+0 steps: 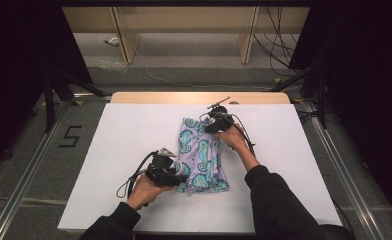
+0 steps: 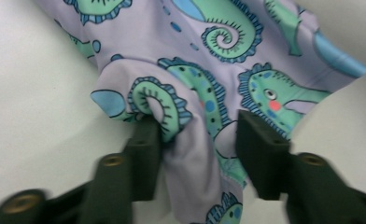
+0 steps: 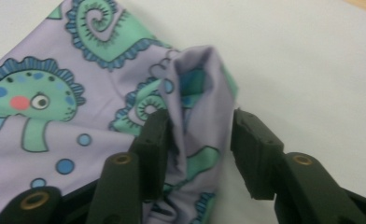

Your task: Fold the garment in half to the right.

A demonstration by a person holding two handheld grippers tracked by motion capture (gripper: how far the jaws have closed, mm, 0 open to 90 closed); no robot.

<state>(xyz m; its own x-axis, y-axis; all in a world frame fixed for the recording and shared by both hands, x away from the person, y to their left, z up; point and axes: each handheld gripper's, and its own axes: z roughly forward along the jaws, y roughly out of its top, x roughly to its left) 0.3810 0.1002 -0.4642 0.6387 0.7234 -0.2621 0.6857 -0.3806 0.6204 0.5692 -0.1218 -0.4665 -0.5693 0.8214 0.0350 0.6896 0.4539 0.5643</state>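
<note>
A folded lilac cloth printed with green and blue seahorses lies in the middle of the white table. My left gripper is at the cloth's near left corner. In the left gripper view the cloth sends a raised fold between the parted jaws of that gripper, and the pads do not squeeze it. My right gripper is at the far end of the cloth. In the right gripper view a bunched ridge of the cloth stands between that gripper's spread jaws, with a gap on the right side.
The white sheet covers the table, and a wooden strip shows along its far edge. Metal rails run down both sides. A taped number 5 marks the floor at left. Cables lie on the floor beyond the table.
</note>
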